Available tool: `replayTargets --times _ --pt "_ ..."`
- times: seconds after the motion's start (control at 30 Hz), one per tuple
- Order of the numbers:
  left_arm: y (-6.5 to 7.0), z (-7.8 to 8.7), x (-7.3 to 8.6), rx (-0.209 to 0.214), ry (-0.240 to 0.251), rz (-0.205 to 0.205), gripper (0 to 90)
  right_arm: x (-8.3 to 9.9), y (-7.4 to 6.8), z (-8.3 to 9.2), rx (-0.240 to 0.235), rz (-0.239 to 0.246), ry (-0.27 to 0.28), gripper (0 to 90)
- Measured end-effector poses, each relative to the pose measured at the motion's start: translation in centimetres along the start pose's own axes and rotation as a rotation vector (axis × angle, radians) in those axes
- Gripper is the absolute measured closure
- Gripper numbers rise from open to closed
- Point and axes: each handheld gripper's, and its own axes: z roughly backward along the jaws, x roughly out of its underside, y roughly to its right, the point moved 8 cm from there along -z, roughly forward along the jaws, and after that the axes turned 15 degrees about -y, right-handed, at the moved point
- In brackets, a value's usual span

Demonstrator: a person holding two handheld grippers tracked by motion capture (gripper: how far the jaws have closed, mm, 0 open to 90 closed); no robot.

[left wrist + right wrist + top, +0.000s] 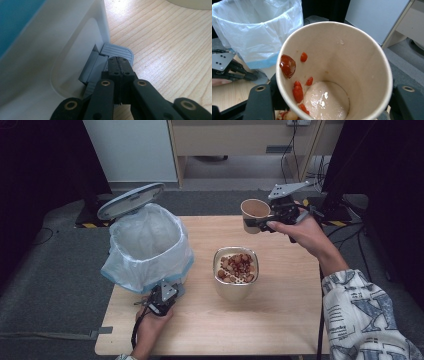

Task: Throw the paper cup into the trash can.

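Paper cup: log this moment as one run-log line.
left gripper shut, pressing bin pedal | right gripper holding paper cup | pedal bin lid open

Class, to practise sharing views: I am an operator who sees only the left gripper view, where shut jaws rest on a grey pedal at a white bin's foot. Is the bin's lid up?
Observer: Yes. The high view shows the grey lid tipped up behind the bin, which is lined with a clear bag.
Operator: What does the right hand-held gripper hold?
Observer: A paper cup, raised over the far side of the table, apart from the bin.
Operator: Is the cup empty?
Observer: No. The right gripper view shows red bits stuck to its inner wall and a pale wet residue at the bottom.
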Motion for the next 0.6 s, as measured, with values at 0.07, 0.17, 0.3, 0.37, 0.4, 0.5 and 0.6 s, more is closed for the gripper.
replayTargets --times 0.07,0.17,0.3,0.37,0.4,0.5,0.6 --pt "0.0 0.0 0.0 0.001 0.000 0.000 89.2 -0.4 -0.3 -0.2 -0.005 0.004 0.000 34.1" --pt "0.0 0.0 0.0 0.000 0.000 0.000 89.2 -1.1 -0.8 -0.5 -0.013 0.009 0.000 34.1" --pt "0.0 0.0 0.0 -0.001 -0.001 -0.001 89.2 -1.9 -1.3 -0.8 -0.020 0.012 0.001 34.0" --pt "0.0 0.0 0.0 0.000 -0.002 -0.002 89.2 -2.3 -1.6 -1.1 -0.024 0.016 -0.002 34.0" --pt "0.0 0.0 0.0 -0.001 -0.002 -0.002 89.2 -2.5 -1.7 -1.2 -0.025 0.013 -0.001 34.0" --pt "0.0 0.0 0.0 0.000 -0.003 -0.001 89.2 -3.0 -2.1 -1.5 -0.031 0.014 0.000 34.0" --pt "0.0 0.0 0.0 -0.002 -0.003 -0.003 89.2 -3.6 -2.4 -1.7 -0.038 0.010 0.008 33.9"
